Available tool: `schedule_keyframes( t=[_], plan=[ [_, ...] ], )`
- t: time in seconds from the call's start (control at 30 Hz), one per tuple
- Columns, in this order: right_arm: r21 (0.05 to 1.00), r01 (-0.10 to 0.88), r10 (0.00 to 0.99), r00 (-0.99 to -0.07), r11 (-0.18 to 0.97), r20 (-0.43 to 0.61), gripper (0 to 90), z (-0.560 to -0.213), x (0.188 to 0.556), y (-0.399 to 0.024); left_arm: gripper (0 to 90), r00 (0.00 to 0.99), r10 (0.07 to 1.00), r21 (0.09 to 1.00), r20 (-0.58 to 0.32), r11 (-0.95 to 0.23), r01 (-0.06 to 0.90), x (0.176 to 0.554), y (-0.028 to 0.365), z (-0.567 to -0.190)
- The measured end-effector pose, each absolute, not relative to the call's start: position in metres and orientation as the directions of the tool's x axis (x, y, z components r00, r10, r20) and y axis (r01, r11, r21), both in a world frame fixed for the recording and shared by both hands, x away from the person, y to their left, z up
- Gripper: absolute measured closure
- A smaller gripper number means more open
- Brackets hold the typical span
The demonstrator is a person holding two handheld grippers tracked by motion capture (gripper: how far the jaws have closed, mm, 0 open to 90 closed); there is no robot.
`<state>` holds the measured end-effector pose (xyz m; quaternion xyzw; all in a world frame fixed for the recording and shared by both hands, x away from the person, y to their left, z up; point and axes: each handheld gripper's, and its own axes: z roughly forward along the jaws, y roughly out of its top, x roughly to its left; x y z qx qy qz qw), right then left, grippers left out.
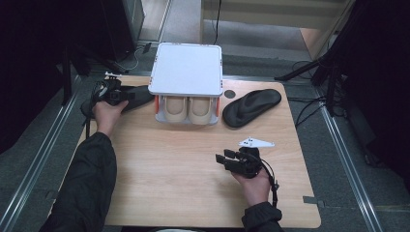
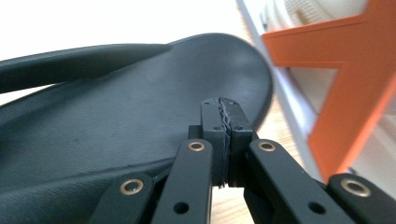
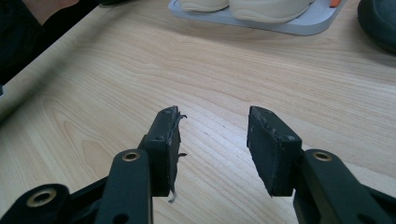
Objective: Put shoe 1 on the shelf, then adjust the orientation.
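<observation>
Claws differ: our left claw [image 2: 225, 122] is closed empty over the left black sandal [image 2: 116, 116], while the right claw [image 3: 212, 144] rests open above the bench [image 3: 243, 70]. We judge the approach under way; next, reopening to grasp.

Black sandal [image 1: 126, 98] flat beside rack [image 1: 186, 72]

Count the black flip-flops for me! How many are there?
2. One black flip-flop lies left of the small rack, at the left gripper. The other flip-flop lies right of the rack. More could hide behind the rack.
</observation>
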<state>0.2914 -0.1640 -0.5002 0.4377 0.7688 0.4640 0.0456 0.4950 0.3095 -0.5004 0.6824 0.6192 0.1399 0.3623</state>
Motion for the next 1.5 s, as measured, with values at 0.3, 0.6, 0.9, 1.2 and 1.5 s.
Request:
schedule_keyframes(
  t=[0.3,0.6,0.9,1.2,1.5],
  plan=[
    [0.752,0.634,0.717,-0.608,0.179,0.341,54.6,-0.500,0.292,-0.166,90.0,0.196,0.949,0.670,-0.249,0.023,0.742,0.495,0.310,-0.505],
    [0.745,0.641,0.716,-0.606,0.182,0.347,54.6,-0.501,0.293,-0.166,90.0,0.209,0.945,0.656,-0.252,0.008,0.755,0.487,0.315,-0.504],
    [0.743,0.644,0.703,-0.615,0.186,0.358,54.9,-0.502,0.296,-0.161,89.9,0.223,0.939,0.644,-0.260,-0.003,0.765,0.474,0.318,-0.503],
    [0.750,0.635,0.694,-0.626,0.187,0.356,55.2,-0.498,0.301,-0.159,89.0,0.236,0.933,0.640,-0.271,-0.009,0.768,0.453,0.319,-0.503],
    [0.750,0.639,0.686,-0.624,0.172,0.375,55.8,-0.498,0.307,-0.159,89.2,0.231,0.935,0.622,-0.269,-0.014,0.783,0.432,0.323,-0.502]
  ],
)
